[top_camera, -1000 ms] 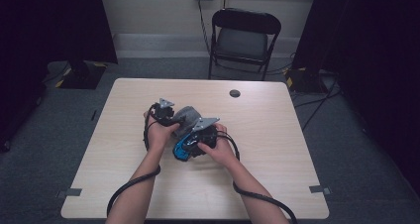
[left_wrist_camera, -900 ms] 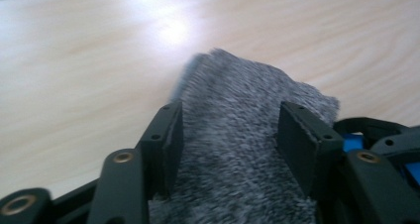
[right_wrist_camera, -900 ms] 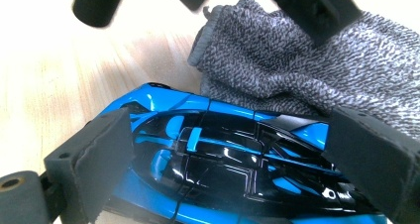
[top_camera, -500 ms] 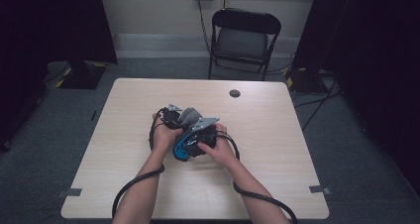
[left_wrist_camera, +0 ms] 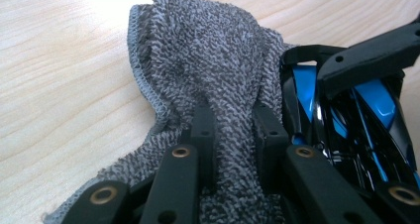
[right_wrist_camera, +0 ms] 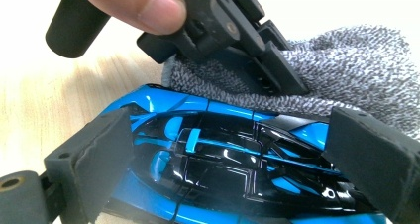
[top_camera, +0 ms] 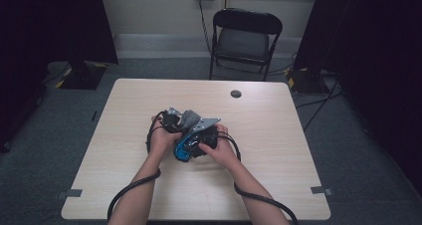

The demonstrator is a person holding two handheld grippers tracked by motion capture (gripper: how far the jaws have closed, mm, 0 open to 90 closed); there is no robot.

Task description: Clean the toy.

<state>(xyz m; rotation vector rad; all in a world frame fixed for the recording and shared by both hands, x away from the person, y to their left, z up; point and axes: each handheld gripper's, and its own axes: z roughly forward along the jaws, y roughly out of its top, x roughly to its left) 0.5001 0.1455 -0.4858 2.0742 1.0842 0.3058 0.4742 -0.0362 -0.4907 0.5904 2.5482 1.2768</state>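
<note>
Mid-tabletop (top_camera: 124, 135): my left tongs (left_wrist_camera: 233, 130) pinch soft, limp grey cloth (left_wrist_camera: 208, 60); right tongs (right_wrist_camera: 223, 149) clamp hard, glossy, slippery toy car (right_wrist_camera: 223, 154) lengthwise.

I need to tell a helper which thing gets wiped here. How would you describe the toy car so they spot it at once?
Start at the light wooden table and go to its middle, where both hands meet. The toy car sits between the right gripper pads, pressed against a grey cloth that the left gripper pinches. Its glossy blue and black body sets it apart from the fuzzy grey cloth and matte black jaws.
</note>
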